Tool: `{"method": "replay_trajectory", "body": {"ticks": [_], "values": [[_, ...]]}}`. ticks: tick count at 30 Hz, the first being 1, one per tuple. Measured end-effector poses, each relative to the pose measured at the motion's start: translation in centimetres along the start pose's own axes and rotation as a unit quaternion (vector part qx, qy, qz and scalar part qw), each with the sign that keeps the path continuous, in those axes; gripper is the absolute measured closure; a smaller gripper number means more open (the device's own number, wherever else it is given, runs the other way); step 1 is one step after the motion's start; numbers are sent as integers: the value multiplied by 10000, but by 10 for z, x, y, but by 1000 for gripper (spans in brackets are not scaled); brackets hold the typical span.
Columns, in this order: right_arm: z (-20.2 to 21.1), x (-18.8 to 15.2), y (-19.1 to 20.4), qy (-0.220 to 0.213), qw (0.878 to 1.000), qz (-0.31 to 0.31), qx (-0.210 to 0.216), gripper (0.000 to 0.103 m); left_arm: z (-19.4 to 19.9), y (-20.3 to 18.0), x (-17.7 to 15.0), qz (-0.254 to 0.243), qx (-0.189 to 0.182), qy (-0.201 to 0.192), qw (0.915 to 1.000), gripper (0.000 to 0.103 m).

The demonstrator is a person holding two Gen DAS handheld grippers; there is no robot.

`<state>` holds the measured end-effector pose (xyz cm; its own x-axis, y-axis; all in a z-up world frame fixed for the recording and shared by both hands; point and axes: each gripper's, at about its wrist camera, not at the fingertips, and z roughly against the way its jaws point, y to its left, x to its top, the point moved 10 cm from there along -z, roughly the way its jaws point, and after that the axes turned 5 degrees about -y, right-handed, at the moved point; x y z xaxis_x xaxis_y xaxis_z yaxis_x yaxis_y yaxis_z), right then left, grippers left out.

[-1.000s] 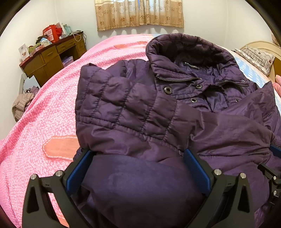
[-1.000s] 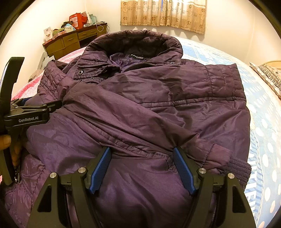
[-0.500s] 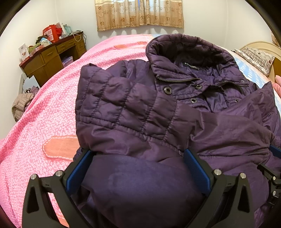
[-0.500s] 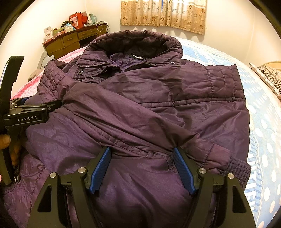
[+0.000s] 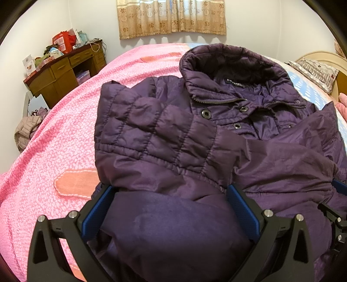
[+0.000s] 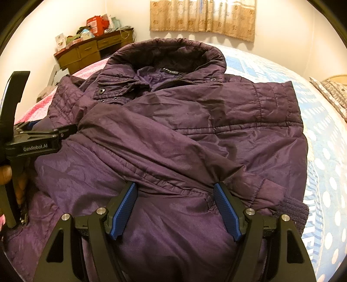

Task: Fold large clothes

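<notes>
A dark purple padded jacket lies on the bed, collar away from me, both sleeves folded across its front. It also shows in the right wrist view. My left gripper is open, its blue pads on either side of the jacket's bulging lower hem on the left. My right gripper is open and straddles the hem on the right, just below the folded sleeve with its knit cuff. The left gripper's body also shows at the left edge of the right wrist view.
The bed has a pink cover on the left and a blue dotted cover on the right. A cluttered wooden desk stands against the far left wall. A pillow lies at the right. A curtain hangs behind.
</notes>
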<state>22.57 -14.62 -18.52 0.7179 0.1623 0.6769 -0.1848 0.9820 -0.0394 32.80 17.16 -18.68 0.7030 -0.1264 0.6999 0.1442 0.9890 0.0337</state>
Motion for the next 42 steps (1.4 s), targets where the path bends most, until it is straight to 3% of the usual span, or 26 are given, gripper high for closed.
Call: {"method": "replay_trajectory", "body": {"ticks": [2, 6, 9, 11, 15, 26, 27, 30, 31, 32, 34, 35, 36, 42], "values": [[14, 4, 1, 208, 9995, 143, 186, 29, 16, 1, 5, -127, -79, -44, 9999, 0], [52, 41, -7, -189, 9974, 94, 686, 29, 57, 3, 31, -390, -216, -516, 9977, 0], [59, 78, -27, -428, 9968, -3, 676, 29, 75, 6, 70, -301, -345, -871, 9951, 0], [51, 102, -40, -482, 9970, -37, 610, 29, 71, 5, 91, -264, -438, -899, 9946, 0], [18, 151, -58, -493, 9978, 8, 447, 29, 43, -9, 136, -626, -200, -985, 9930, 0], [-99, 228, -76, -128, 9996, 258, 49, 29, -36, -38, 175, -1189, -124, -629, 9908, 0], [-108, 232, -77, -117, 9994, 330, 4, 30, -42, -41, 177, -1249, -143, -616, 9902, 0], [-127, 236, -75, -71, 9977, 659, -167, 56, -54, -49, 180, -1385, -205, -617, 9882, 1], [-132, 236, -75, -48, 9969, 742, -244, 72, -57, -53, 181, -1476, -196, -637, 9868, 4], [-134, 234, -75, -15, 9964, 801, -270, 84, -63, -56, 180, -1609, -198, -631, 9848, 16], [-132, 231, -75, -43, 9955, 895, -292, 91, -74, -62, 174, -1803, -289, -420, 9823, 51], [-128, 231, -73, -104, 9952, 945, -250, 91, -76, -64, 170, -1837, -421, -330, 9815, 85], [-122, 230, -72, -164, 9950, 959, -224, 92, -76, -65, 167, -1864, -513, -282, 9807, 90], [-90, 220, -67, -384, 9927, 1127, -169, 92, -42, -53, 173, -1817, -637, -651, 9791, 91]]}}
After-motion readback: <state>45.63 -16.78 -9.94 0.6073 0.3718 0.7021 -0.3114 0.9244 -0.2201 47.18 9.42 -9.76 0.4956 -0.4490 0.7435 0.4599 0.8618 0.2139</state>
